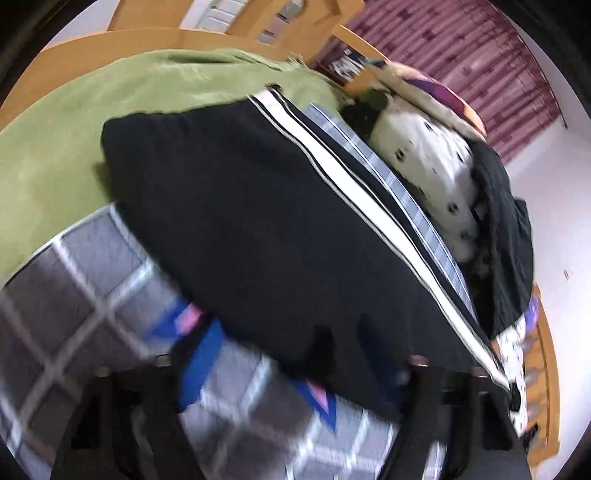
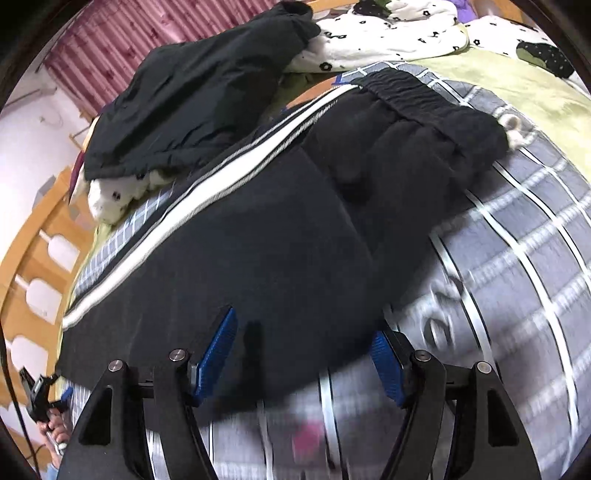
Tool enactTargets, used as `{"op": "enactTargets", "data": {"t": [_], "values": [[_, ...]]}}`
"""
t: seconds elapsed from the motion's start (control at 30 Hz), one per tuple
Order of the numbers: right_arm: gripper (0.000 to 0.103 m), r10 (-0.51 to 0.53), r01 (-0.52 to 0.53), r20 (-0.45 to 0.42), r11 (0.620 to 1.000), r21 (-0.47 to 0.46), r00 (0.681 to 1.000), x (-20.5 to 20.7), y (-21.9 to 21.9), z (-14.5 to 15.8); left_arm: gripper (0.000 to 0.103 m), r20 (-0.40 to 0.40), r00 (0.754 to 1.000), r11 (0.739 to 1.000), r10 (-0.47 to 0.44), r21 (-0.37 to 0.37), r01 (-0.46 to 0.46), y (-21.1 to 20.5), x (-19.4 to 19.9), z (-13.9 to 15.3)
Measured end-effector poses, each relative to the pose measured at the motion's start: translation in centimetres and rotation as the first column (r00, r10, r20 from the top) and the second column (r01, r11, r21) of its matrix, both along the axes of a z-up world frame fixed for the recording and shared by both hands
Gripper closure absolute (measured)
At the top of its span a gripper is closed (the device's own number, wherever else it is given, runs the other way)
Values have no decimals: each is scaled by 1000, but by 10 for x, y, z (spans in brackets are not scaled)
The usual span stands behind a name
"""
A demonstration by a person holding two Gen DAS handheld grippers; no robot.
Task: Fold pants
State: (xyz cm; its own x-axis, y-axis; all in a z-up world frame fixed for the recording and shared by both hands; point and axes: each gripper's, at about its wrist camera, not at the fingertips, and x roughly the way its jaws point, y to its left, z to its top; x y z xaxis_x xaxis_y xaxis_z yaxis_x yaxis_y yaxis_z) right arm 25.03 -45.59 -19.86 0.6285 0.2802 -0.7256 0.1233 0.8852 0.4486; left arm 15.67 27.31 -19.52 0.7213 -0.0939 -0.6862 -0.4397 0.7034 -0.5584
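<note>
Black pants (image 1: 258, 221) with white side stripes lie flat on a grey checked sheet (image 1: 81, 295); they also show in the right wrist view (image 2: 258, 240), with the elastic waistband (image 2: 406, 92) at the far end. My left gripper (image 1: 266, 373) is open, its blue pads blurred, at the near edge of the pants. My right gripper (image 2: 306, 354) is open, its blue pads (image 2: 218, 354) straddling the near edge of the pants without gripping cloth.
A green blanket (image 1: 110, 96) lies beyond the pants. A black garment (image 2: 192, 92) and white dotted bedding (image 2: 388, 33) are piled at the far side. A wooden bed frame (image 1: 546, 369) borders the bed. The other handheld gripper (image 2: 40, 395) shows at lower left.
</note>
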Motion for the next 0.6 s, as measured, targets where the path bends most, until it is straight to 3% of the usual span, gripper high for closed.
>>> {"op": "enactTargets", "data": {"t": [0.1, 0.13, 0.17, 0.2, 0.23, 0.3, 0.4, 0.5, 0.6], "values": [[34, -40, 40, 8, 999, 19, 999, 31, -4, -2, 51, 24, 1000, 999, 20, -25, -19, 10, 19, -3], [37, -50, 50, 8, 998, 24, 999, 39, -6, -2, 61, 16, 1000, 1000, 26, -16, -25, 11, 25, -4], [48, -66, 66, 8, 998, 21, 998, 45, -8, -1, 75, 1, 999, 999, 35, -4, -35, 12, 31, -4], [65, -85, 85, 1, 996, 8, 996, 52, -10, -1, 81, -12, 999, 999, 40, -1, -40, 14, 35, -5], [72, -101, 101, -9, 995, -5, 995, 60, -12, -2, 89, -24, 999, 999, 46, 0, -46, 16, 36, -4], [83, -121, 121, -20, 992, 18, 992, 67, -18, -1, 91, -41, 997, 997, 69, 41, -68, 11, 39, 6], [88, -138, 138, -9, 990, 26, 990, 69, -19, 23, 92, -30, 999, 985, 39, 168, -33, -5, 39, 44], [89, -114, 108, 94, 992, 67, 989, 52, -26, 75, 92, 4, 1000, 988, -10, 153, 10, -12, 26, 82], [89, -101, 98, 130, 995, 32, 986, 31, -36, 106, 92, 16, 998, 984, -66, 166, 62, -25, -4, 103]]}}
